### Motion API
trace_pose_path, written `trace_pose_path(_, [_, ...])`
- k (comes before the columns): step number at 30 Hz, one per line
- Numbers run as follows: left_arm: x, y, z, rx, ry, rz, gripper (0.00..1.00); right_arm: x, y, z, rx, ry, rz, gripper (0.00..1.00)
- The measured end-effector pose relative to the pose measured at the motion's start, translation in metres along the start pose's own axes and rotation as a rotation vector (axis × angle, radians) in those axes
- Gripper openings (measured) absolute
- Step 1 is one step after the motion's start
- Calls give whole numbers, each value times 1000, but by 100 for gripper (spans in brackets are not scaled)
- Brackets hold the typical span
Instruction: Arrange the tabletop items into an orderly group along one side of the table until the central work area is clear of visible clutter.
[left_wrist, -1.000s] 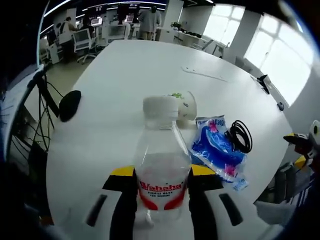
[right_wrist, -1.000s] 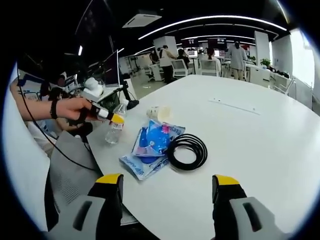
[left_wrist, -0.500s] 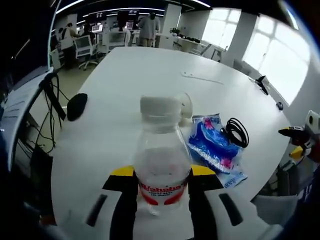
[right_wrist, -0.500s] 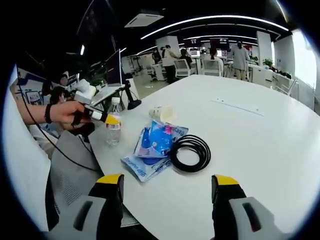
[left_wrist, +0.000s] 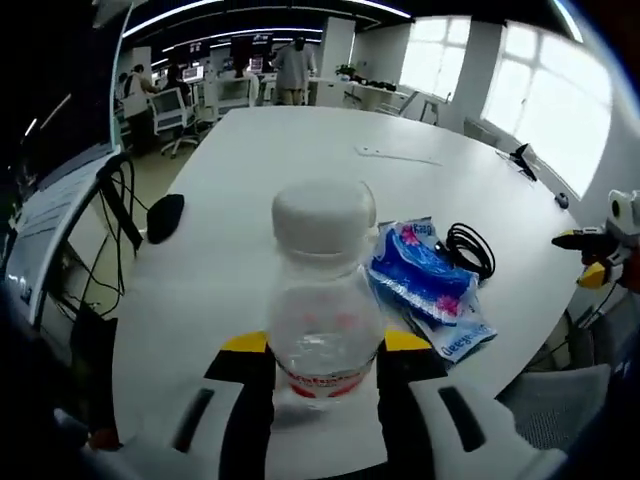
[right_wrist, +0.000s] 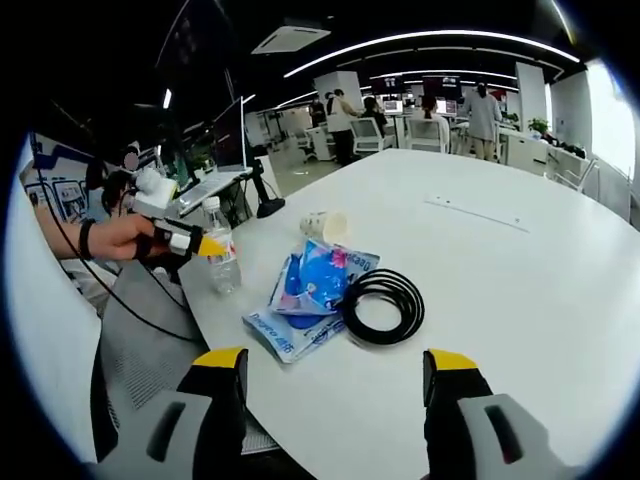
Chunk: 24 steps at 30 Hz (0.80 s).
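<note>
A clear water bottle (left_wrist: 322, 310) with a white cap and red label stands upright between my left gripper's (left_wrist: 322, 355) yellow-tipped jaws, which are shut on it. In the right gripper view the same bottle (right_wrist: 222, 260) is at the table's left edge, held by the left gripper (right_wrist: 185, 243) in a person's hand. A blue snack packet (right_wrist: 315, 285), a black cable coil (right_wrist: 385, 305) and a tipped paper cup (right_wrist: 325, 226) lie close together beside it. My right gripper (right_wrist: 335, 380) hangs open over the near table edge, holding nothing.
The white table (right_wrist: 520, 300) stretches bare behind the items, with a thin white strip (right_wrist: 478, 213) lying on it. A black round object (left_wrist: 165, 215) and cables sit off the table's left side. Office desks, chairs and people are far behind.
The left gripper has shifted the bottle slightly toward the table's edge and set it more upright. The right gripper and the other items have stayed put.
</note>
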<state>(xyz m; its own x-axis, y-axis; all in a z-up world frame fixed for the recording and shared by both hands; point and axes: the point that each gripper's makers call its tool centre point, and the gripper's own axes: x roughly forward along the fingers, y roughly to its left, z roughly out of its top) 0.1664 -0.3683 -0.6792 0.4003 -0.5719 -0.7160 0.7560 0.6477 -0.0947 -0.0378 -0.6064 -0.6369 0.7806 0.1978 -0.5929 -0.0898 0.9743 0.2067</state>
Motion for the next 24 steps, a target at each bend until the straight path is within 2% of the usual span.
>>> trace_pose_path(9, [-2, 0, -11, -17, -6, 8, 39, -3, -2, 0, 5, -5, -7, 73])
trace_pose_path(20, [-3, -5, -14, 41, -23, 38, 39, -1, -1, -4, 20, 1, -8, 73])
trace_pose_path(24, [-4, -5, -14, 37, -27, 40, 39, 1, -1, -4, 23, 6, -5, 73])
